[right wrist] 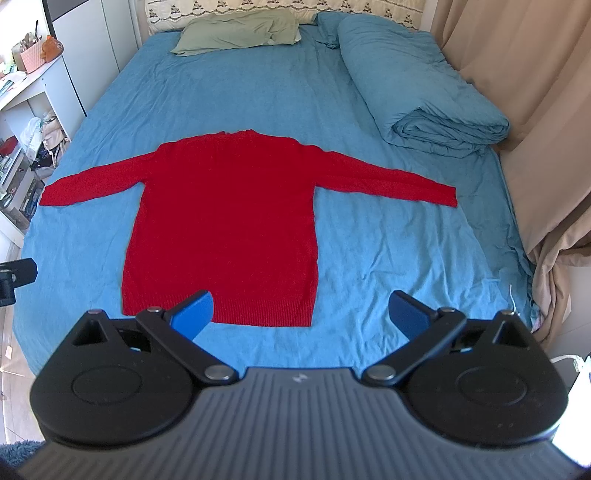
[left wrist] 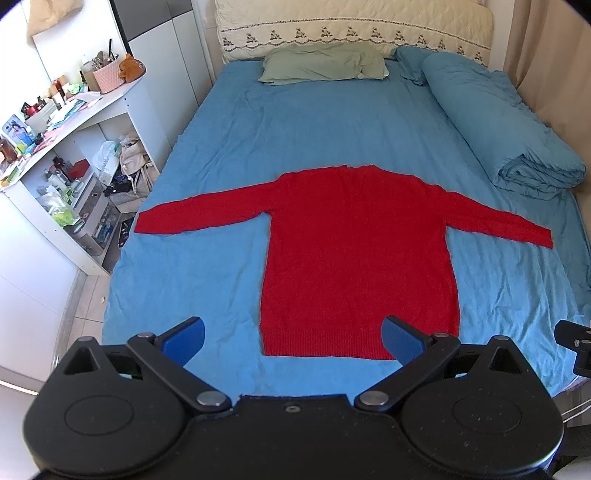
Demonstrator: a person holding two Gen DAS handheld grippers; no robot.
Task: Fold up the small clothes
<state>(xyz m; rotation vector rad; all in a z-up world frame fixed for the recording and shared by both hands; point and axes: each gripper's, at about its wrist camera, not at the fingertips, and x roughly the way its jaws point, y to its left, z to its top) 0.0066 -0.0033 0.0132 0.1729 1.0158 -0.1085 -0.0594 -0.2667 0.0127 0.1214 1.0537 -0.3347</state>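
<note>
The left gripper (left wrist: pixel 293 334) hovers level at the near edge of the bed (left wrist: pixel 229 155), aimed toward the far end, its blue-padded fingers (left wrist: pixel 184 336) spread wide and holding nothing; the gap between them frames the sweater's near hem. The sweater (left wrist: pixel 356 254) lies flat on the bed's blue sheet, midway between near and far ends, collar pointing far and ribbed hem near, so the body's long axis runs near to far while both sleeves stretch straight out left and right. It is a red knit with a fine, slightly fuzzy texture; the sheet under it is lightly wrinkled. The right gripper (right wrist: pixel 301 312) hangs in the same level pose just right of the left one, fingers (right wrist: pixel 408 314) likewise released and empty, the left finger over the hem, the right one over bare sheet. A green pillow (right wrist: pixel 240 31) lies at the far end, and a rolled blue quilt (right wrist: pixel 417 88) along the right side.
</note>
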